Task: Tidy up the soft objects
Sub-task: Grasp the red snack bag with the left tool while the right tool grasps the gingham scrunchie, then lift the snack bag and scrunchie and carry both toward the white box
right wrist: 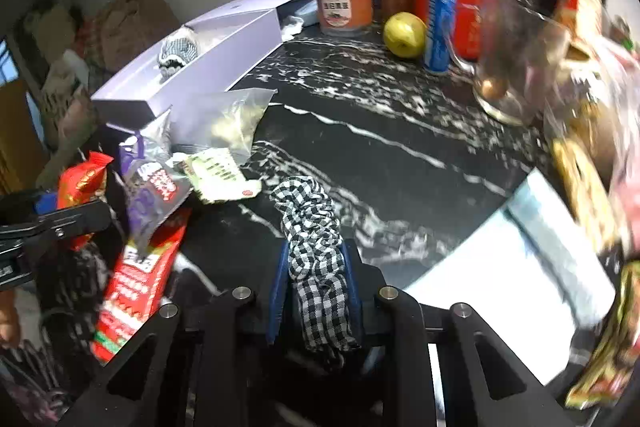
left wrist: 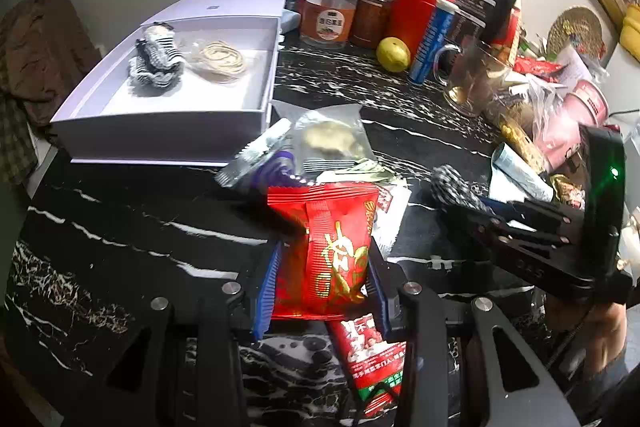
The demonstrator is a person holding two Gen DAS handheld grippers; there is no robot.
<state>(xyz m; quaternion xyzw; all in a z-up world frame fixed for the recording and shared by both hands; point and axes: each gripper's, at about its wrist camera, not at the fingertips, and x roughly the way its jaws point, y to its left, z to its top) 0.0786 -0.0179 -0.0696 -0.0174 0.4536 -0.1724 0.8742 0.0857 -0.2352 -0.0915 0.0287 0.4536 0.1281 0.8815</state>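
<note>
1. A red packet [left wrist: 328, 251] is clamped between the blue pads of the left gripper [left wrist: 324, 267], low in the centre of the left wrist view; the pads press on both of its sides, so the jaws are closed on it as far as the packet allows.

2. The packet is held upright by its middle, its top edge clear of the pile behind, probably so that it can be carried without dragging the other wrappers.

3. A checked scrunchie [right wrist: 316, 247] is pinched in the right gripper [right wrist: 316, 275], at the lower centre of the right wrist view. The fingers are closed tight on the cloth, which bunches between them and trails out toward the dark marble counter [right wrist: 400, 131].

4. In the left wrist view the right gripper is seen at the right edge, angled down, with the scrunchie at its tip close to the counter.

5. A white box [left wrist: 168, 123] lies open in the upper left of the left wrist view. A striped scrunchie [left wrist: 158, 61] and a bag of rubber bands [left wrist: 218, 59] are already in it, so it is judged to be where soft things are gathered.

6. More packets [left wrist: 316, 143] are heaped just in front of the box, near its right corner; a further red packet [left wrist: 372, 359] lies under the left gripper.

7. Jars [left wrist: 328, 15], a lemon [left wrist: 393, 54] and a glass mug [left wrist: 468, 79] stand along the back, well apart from both grippers.

8. Both items look ready to be moved; the scrunchie is judged to belong in the box.
</note>
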